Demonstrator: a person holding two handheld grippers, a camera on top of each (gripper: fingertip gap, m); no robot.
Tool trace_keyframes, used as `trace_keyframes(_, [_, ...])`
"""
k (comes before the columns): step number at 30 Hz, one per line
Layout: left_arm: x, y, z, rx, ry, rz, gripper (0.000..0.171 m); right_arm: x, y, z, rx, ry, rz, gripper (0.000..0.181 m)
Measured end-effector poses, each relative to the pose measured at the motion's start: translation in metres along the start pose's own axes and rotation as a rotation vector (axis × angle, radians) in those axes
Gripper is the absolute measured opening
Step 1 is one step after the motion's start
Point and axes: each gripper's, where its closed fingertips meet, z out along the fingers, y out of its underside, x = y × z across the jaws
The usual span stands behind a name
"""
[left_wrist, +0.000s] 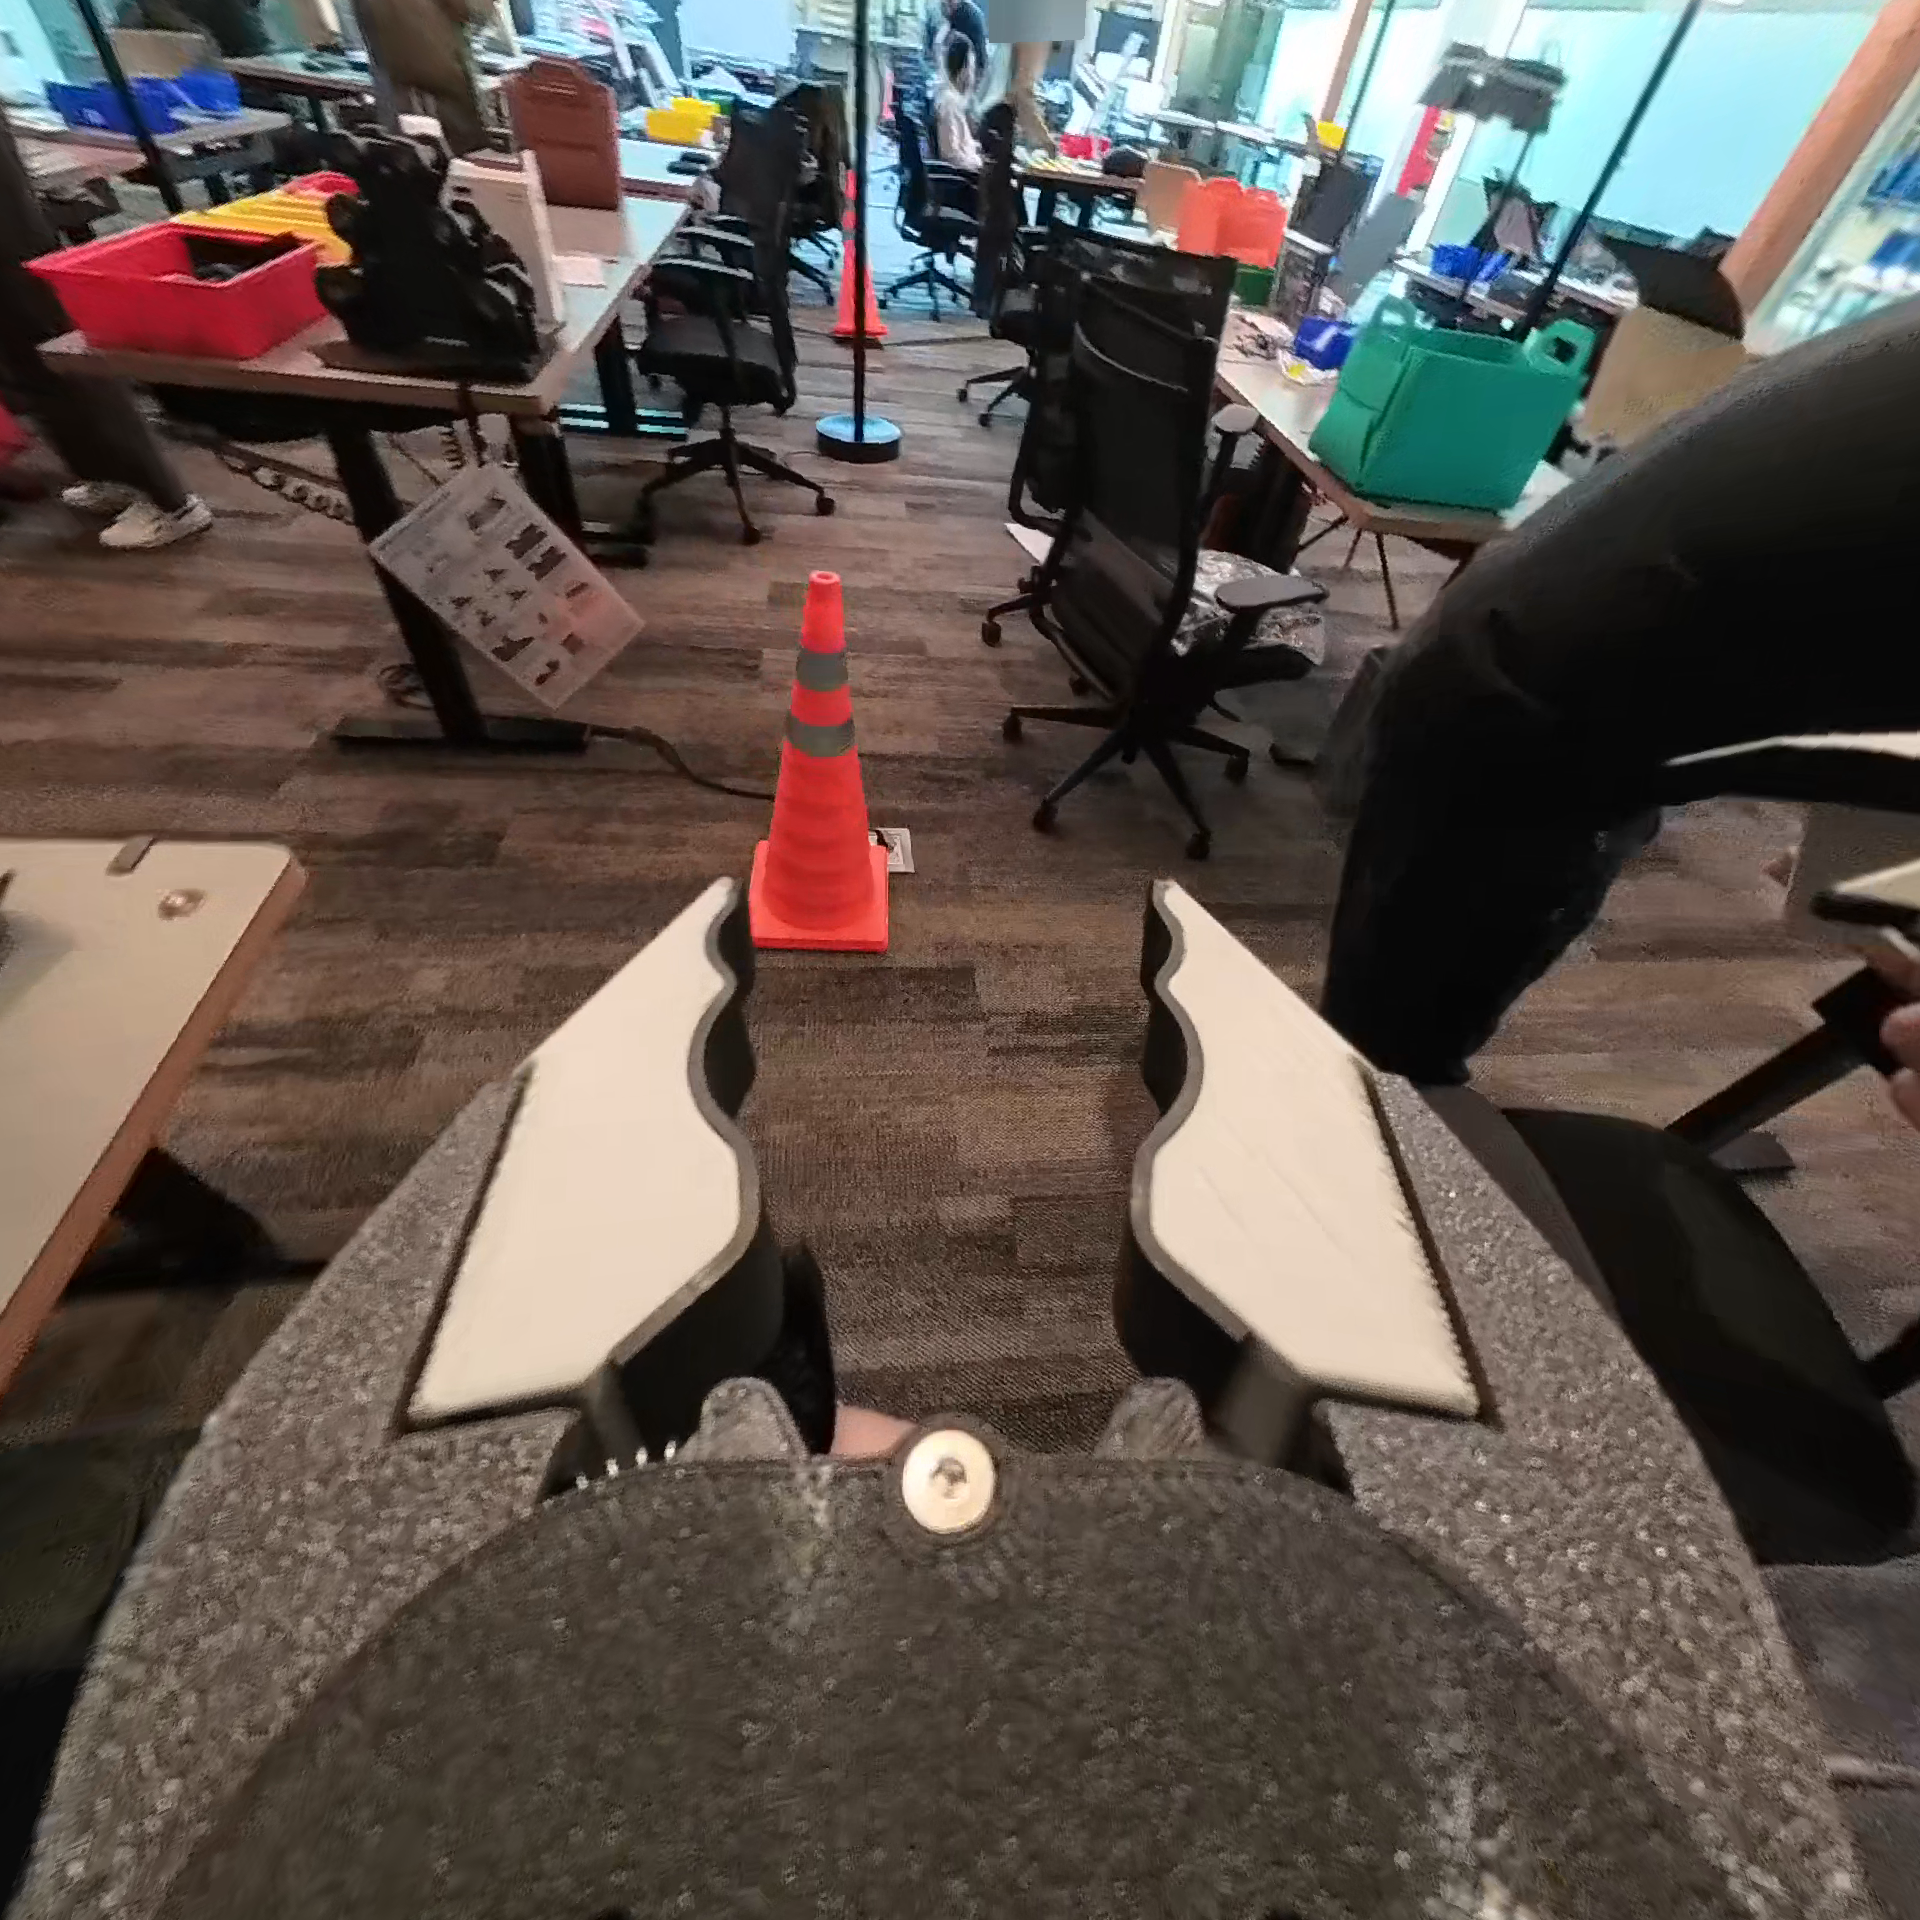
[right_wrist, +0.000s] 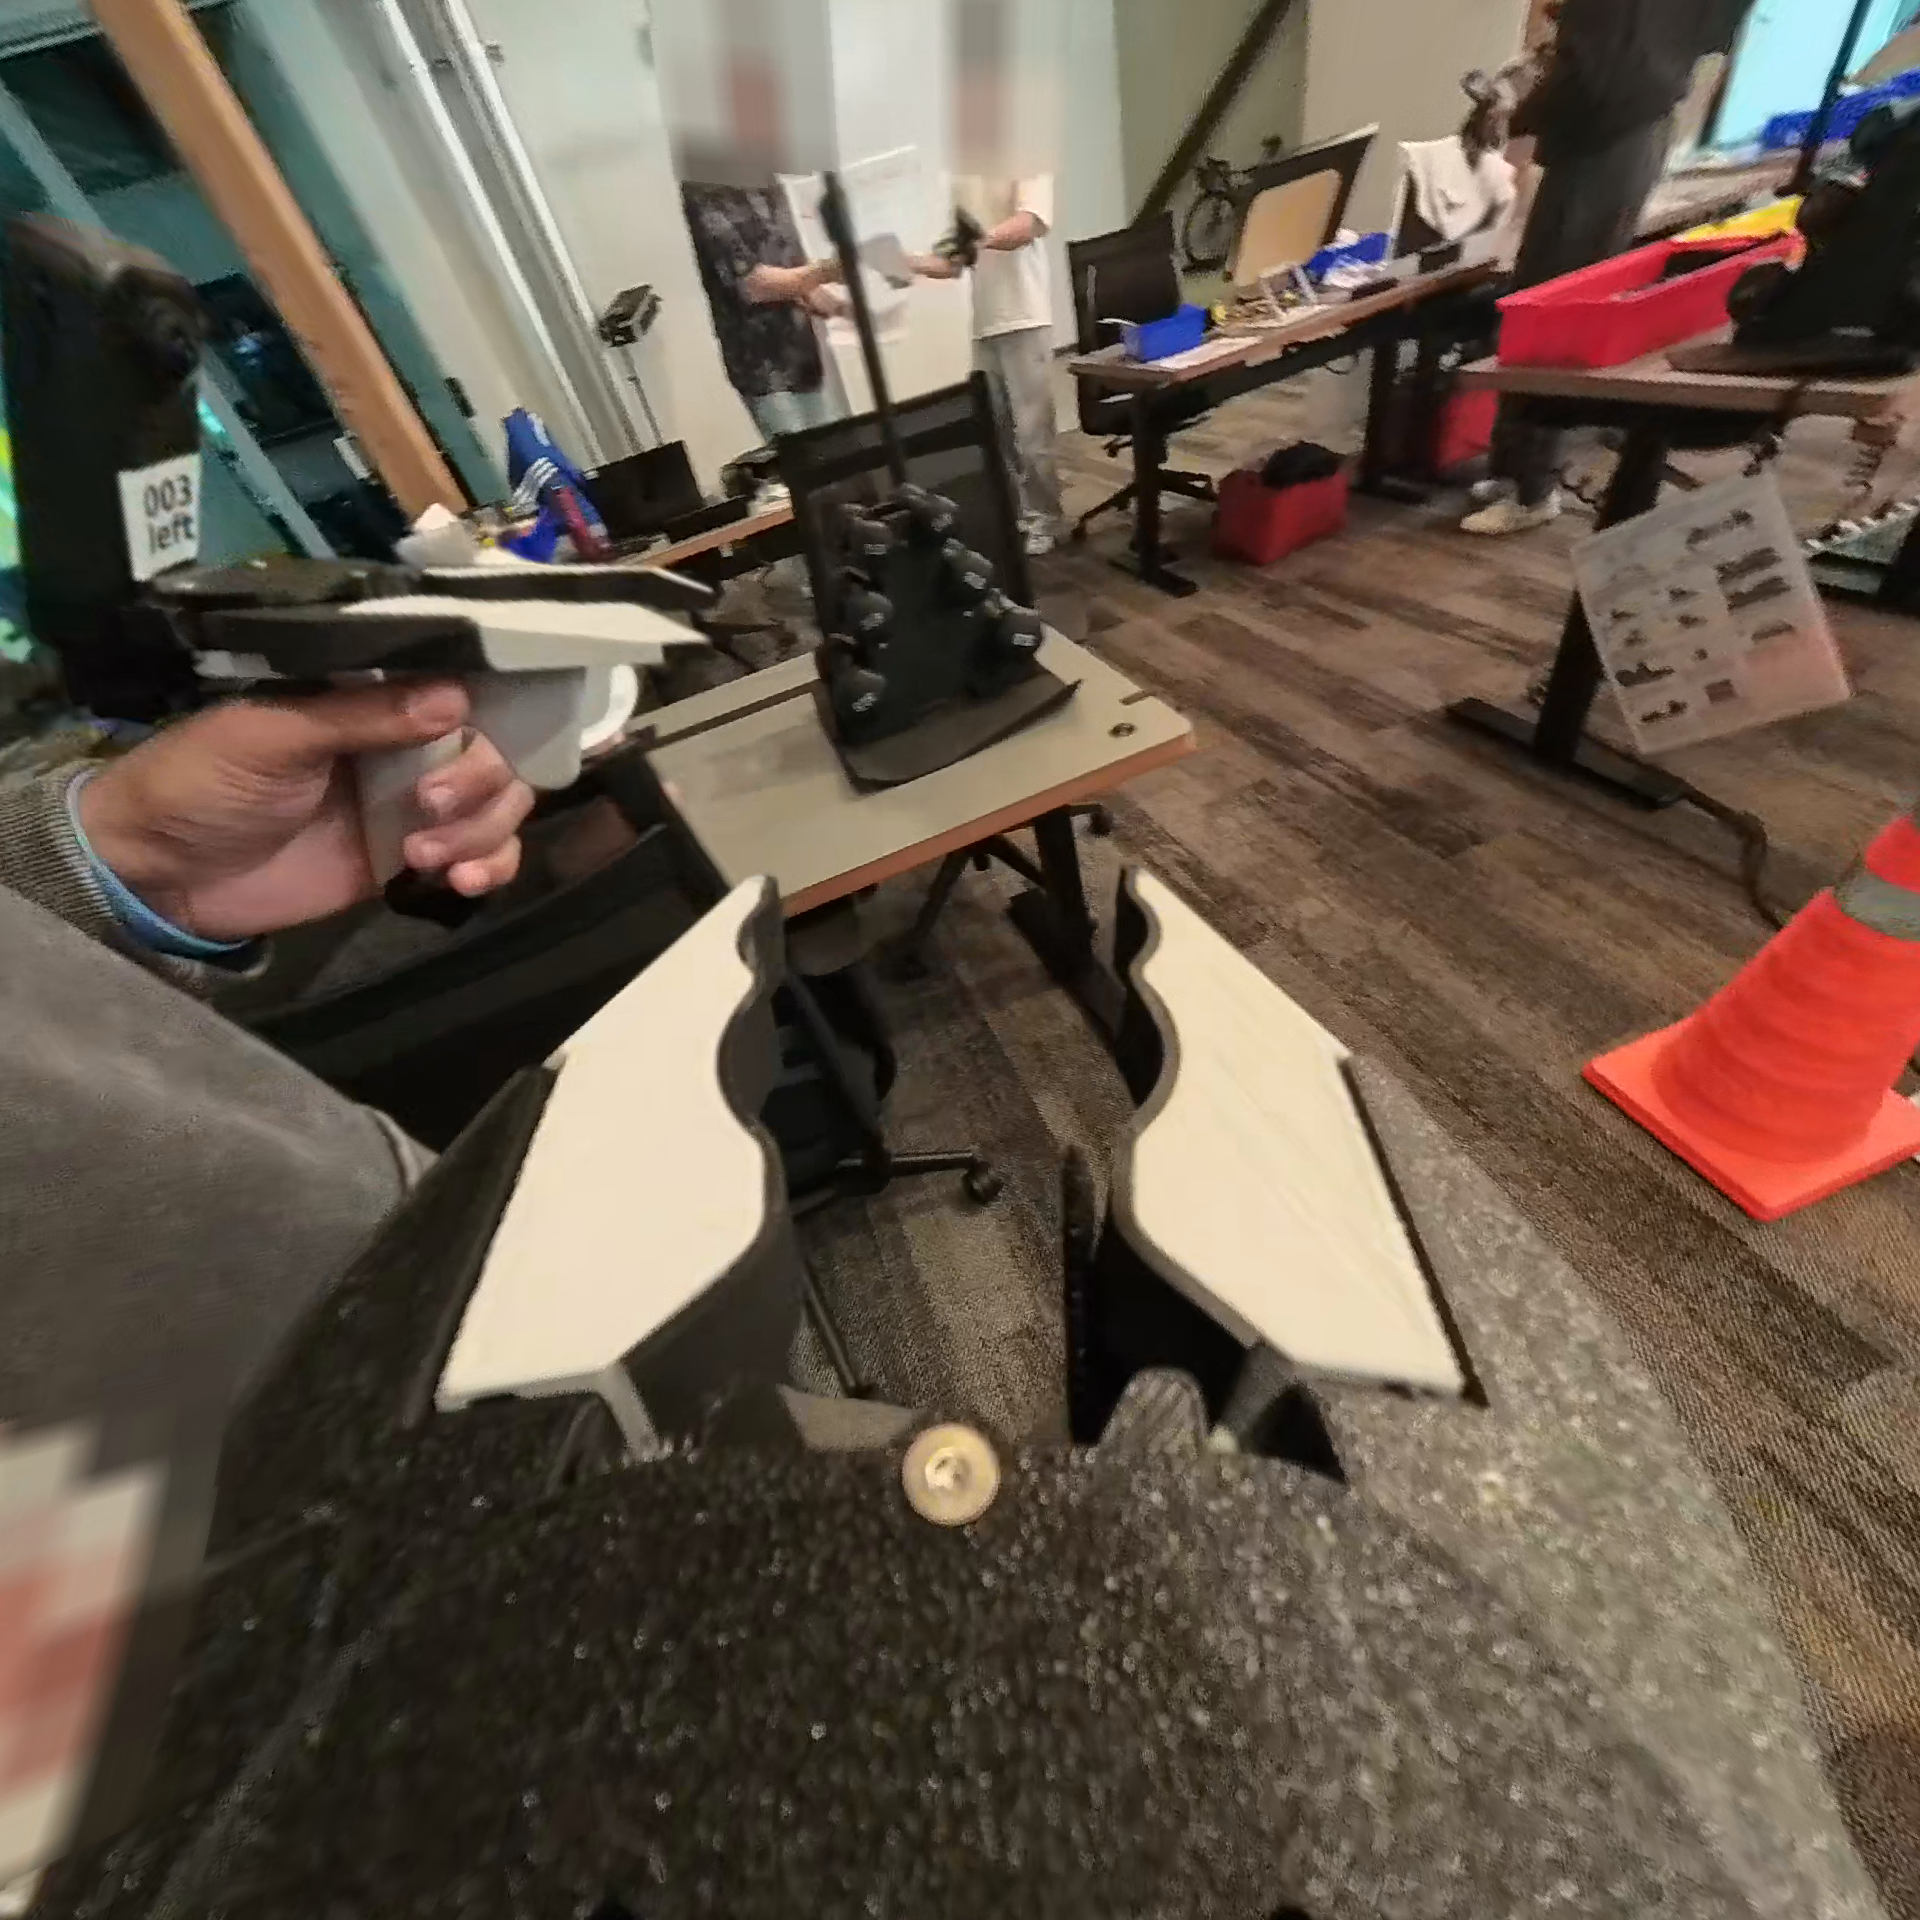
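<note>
My left gripper is open and empty, held in the air over the carpet and pointing at an orange traffic cone. My right gripper is open and empty, held above the floor in front of a small grey table. On that table stands a black rack of black dumbbells. The left gripper also shows in the right wrist view, held in a hand to the left of the table, apart from the rack. The table's corner shows in the left wrist view.
The cone also shows in the right wrist view on the floor at right. Black office chairs and desks stand beyond. A red bin and a green bag sit on desks. People stand in the background. A black chair back is close at right.
</note>
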Motion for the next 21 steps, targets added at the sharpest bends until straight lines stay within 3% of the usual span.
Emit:
trace_keyframes(5, [-0.051,-0.019,0.132,-0.091,0.099,-0.041,0.071,0.099,-0.023,0.086,-0.016,0.048,0.009,0.065])
trace_keyframes(11, [-0.117,-0.081,0.259,-0.143,0.186,-0.051,0.071,0.21,-0.118,0.189,0.014,0.071,-0.038,0.068])
trace_keyframes(15, [-0.177,-0.103,0.298,-0.177,0.115,-0.044,0.073,0.266,-0.143,0.254,-0.009,0.039,-0.014,0.068])
trace_keyframes(21, [-0.275,-0.084,0.315,-0.229,-0.116,-0.221,0.076,0.302,-0.14,0.4,-0.127,-0.249,0.027,0.071])
